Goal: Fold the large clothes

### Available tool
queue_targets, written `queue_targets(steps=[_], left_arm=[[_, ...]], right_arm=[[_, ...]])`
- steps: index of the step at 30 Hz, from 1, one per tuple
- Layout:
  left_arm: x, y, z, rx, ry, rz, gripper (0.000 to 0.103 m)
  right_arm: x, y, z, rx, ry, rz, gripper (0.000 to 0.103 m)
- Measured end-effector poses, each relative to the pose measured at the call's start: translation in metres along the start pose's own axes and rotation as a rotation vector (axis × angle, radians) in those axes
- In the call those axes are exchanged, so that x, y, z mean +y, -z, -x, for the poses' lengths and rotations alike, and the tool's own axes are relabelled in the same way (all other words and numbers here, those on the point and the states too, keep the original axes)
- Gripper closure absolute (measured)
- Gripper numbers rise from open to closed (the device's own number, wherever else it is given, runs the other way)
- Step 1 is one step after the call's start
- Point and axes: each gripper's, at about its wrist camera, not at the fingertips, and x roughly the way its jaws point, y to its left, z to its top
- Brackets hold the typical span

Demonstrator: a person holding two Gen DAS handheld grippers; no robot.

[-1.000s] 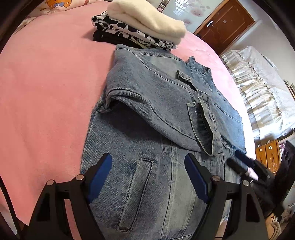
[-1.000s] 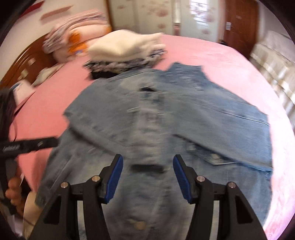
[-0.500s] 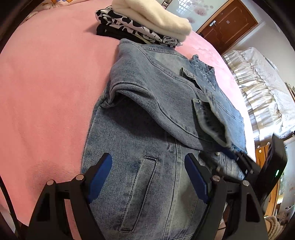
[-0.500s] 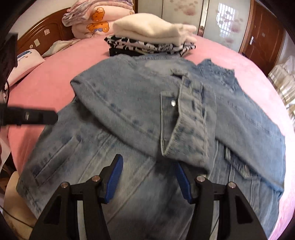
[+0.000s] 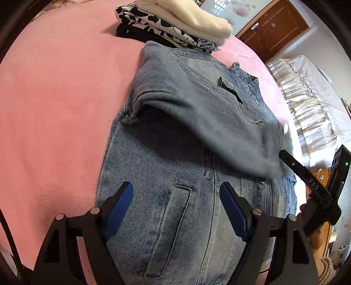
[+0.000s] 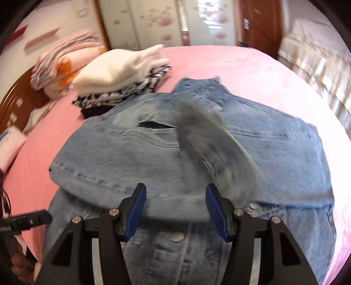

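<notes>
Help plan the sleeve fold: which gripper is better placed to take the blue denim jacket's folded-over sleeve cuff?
Probably right: the right gripper hangs open beside the blurred cuff; the left gripper hovers open over the hem.

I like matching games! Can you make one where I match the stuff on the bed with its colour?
Things:
1. jacket
2. bed cover
3. top of the folded pile
4. pads of the left claw

Colours:
a. cream
b. dark blue
c. faded denim blue
d. pink

Pairs: 1-c, 2-d, 3-a, 4-b
</notes>
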Motion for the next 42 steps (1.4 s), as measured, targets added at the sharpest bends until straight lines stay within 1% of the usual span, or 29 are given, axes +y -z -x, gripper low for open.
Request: queue_targets(steps=[6, 8, 12, 14, 16, 18, 20, 22, 24, 25, 27, 29, 30, 31, 32, 34, 36, 40, 41, 42], left_arm=[[-0.004, 0.001, -0.002, 0.006, -0.008, -0.011, 0.023], [-0.005, 0.0, -0.003, 0.009, -0.012, -0.011, 0.023], [-0.01, -0.001, -0.006, 0.013, -0.022, -0.018, 0.023], [-0.014, -0.001, -0.007, 0.014, -0.031, -0.026, 0.023], [-0.017, -0.001, -0.008, 0.017, -0.037, -0.034, 0.023], [-0.02, -0.001, -0.009, 0.019, -0.043, -0.04, 0.023], [-0.024, -0.003, -0.011, 0.021, -0.049, -0.046, 0.023], [-0.027, -0.005, -0.013, 0.019, -0.057, -0.052, 0.023], [-0.033, -0.008, -0.013, 0.007, -0.068, -0.064, 0.023], [-0.035, -0.009, -0.013, 0.002, -0.072, -0.069, 0.023], [-0.039, -0.013, -0.012, -0.009, -0.079, -0.077, 0.023], [-0.041, -0.017, -0.012, -0.016, -0.089, -0.078, 0.023], [-0.042, -0.018, -0.011, -0.017, -0.091, -0.075, 0.023], [-0.042, -0.02, -0.011, -0.019, -0.091, -0.072, 0.023], [-0.043, -0.021, -0.01, -0.021, -0.091, -0.07, 0.023], [-0.044, -0.023, -0.009, -0.026, -0.097, -0.074, 0.023], [-0.045, -0.023, -0.011, -0.026, -0.103, -0.077, 0.023], [-0.045, -0.023, -0.013, -0.013, -0.098, -0.07, 0.023], [-0.046, -0.023, -0.013, -0.013, -0.097, -0.075, 0.023], [-0.048, -0.023, -0.012, -0.016, -0.101, -0.083, 0.023]], right_arm=[[-0.031, -0.001, 0.01, 0.006, -0.013, -0.065, 0.046], [-0.046, -0.003, 0.007, 0.024, -0.019, -0.094, 0.046], [-0.083, -0.003, -0.013, 0.1, -0.103, -0.186, 0.046], [-0.101, -0.001, -0.027, 0.144, -0.125, -0.237, 0.046], [-0.118, 0.004, -0.039, 0.18, -0.193, -0.296, 0.046], [-0.127, 0.01, -0.045, 0.192, -0.255, -0.336, 0.046], [-0.129, 0.014, -0.046, 0.199, -0.316, -0.34, 0.047], [-0.127, 0.018, -0.049, 0.229, -0.41, -0.331, 0.052], [-0.125, 0.02, -0.052, 0.253, -0.431, -0.314, 0.053], [-0.124, 0.022, -0.055, 0.257, -0.43, -0.308, 0.053], [-0.125, 0.022, -0.06, 0.253, -0.457, -0.325, 0.053], [-0.126, 0.019, -0.063, 0.246, -0.469, -0.339, 0.056], [-0.126, 0.018, -0.063, 0.241, -0.466, -0.331, 0.072], [-0.124, 0.016, -0.062, 0.247, -0.492, -0.325, 0.082], [-0.123, 0.014, -0.06, 0.247, -0.514, -0.321, 0.084], [-0.112, 0.008, -0.049, 0.217, -0.517, -0.264, 0.084], [-0.103, 0.002, -0.045, 0.214, -0.526, -0.229, 0.084], [-0.1, -0.003, -0.063, 0.254, -0.474, -0.249, 0.081], [-0.101, -0.003, -0.065, 0.261, -0.467, -0.254, 0.082], [-0.097, -0.004, -0.065, 0.254, -0.439, -0.241, 0.084]])
